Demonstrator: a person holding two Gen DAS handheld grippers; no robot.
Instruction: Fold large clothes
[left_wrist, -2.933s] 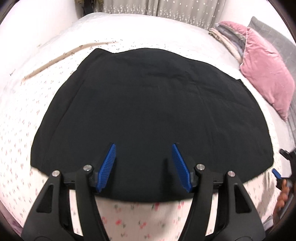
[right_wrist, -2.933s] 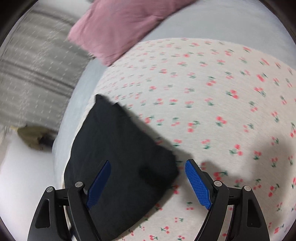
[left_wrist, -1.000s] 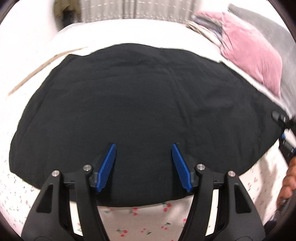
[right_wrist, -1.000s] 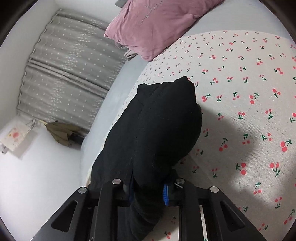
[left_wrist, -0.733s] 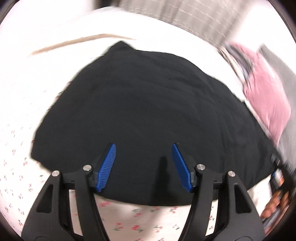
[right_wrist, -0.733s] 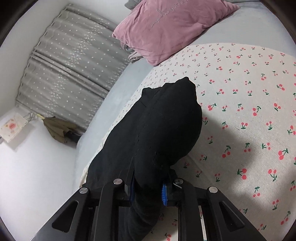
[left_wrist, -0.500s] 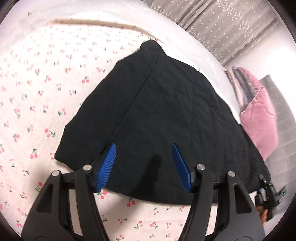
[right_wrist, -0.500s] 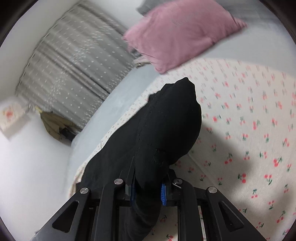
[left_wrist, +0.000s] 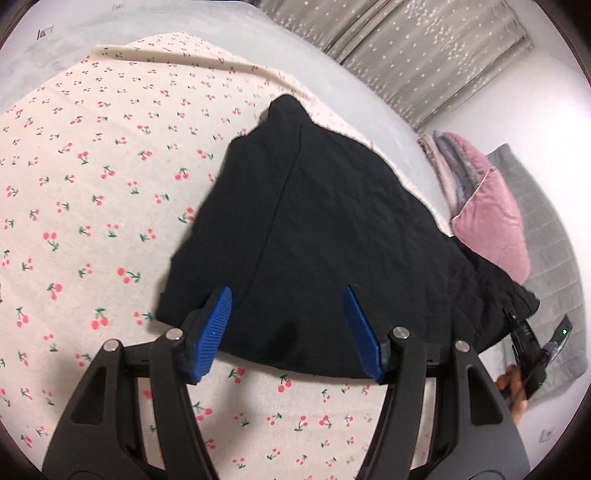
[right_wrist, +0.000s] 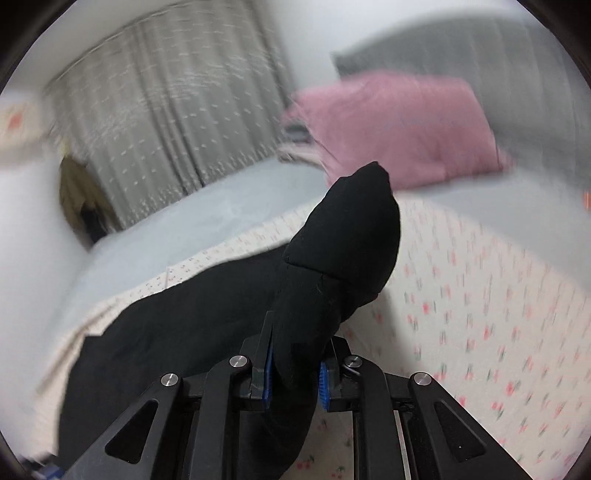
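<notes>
A large black garment (left_wrist: 317, 236) lies spread on the cherry-print sheet (left_wrist: 92, 177). My left gripper (left_wrist: 288, 325) hovers open over its near left corner, blue pads on either side of bare cloth, gripping nothing. In the right wrist view my right gripper (right_wrist: 293, 376) is shut on a bunched corner of the black garment (right_wrist: 343, 243), which stands up in a peak above the jaws. From the left wrist view that lifted corner shows at the far right, with the right gripper (left_wrist: 524, 339) and a hand below it.
A pink pillow (left_wrist: 491, 221) and folded bedding lie by the grey headboard (left_wrist: 546, 243) to the right. Grey dotted curtains (left_wrist: 424, 48) hang behind the bed. The sheet's far edge meets a pale blue mattress cover (right_wrist: 177, 229). The right wrist view is motion-blurred.
My left gripper swung left to the garment's near left corner, staying open. My right gripper, which closed on the garment's corner earlier, lifted it and rolled, so pillow and curtains now sit upright.
</notes>
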